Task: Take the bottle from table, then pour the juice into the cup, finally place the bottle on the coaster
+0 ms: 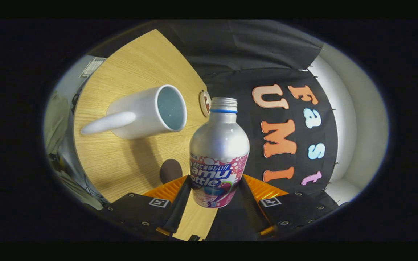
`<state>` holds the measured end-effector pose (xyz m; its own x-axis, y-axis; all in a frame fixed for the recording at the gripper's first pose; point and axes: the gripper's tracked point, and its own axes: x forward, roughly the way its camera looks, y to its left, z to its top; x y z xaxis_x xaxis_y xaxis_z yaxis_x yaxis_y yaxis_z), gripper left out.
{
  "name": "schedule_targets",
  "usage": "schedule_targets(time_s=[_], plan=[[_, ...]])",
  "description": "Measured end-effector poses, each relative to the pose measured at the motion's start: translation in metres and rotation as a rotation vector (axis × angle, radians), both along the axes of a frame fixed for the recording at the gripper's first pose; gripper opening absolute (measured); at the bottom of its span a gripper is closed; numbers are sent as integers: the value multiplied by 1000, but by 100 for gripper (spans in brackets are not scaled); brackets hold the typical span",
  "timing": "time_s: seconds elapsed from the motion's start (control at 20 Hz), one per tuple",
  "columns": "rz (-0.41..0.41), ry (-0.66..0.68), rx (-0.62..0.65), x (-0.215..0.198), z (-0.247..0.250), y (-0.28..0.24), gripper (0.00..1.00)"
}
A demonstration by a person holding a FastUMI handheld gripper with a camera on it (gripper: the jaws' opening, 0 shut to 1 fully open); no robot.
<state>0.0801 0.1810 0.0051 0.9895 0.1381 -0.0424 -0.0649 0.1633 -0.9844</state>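
I have the bottle clamped between my gripper, both fingers pressing on its lower body at the label, so the first step, taking it from the table, looks done: the bottle hangs clear of the wood with its shadow lying well apart from its base. The whole scene sits rolled to one side, which I read as my hand turned in the tilt for pouring. The bottle's neck is open, with no cap on it, and it points past the cup, whose mouth faces toward the bottle's upper part. The cup stands on the table beside and a little beyond the bottle; its inside looks pale and I cannot tell whether any juice is in it, and I see no stream leaving the neck. So I judge the pour is either just starting or not yet effective. The coaster, a small round disc, lies on the table just behind the bottle's neck, bare, so placing the bottle there is what remains last.
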Motion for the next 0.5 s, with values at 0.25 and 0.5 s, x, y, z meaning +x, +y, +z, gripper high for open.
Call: schedule_targets(time_s=[0.25, 0.5], plan=[[13, 2, -55, -3, 0, 7, 76], [6, 7, -104, -2, 4, 6, 76]])
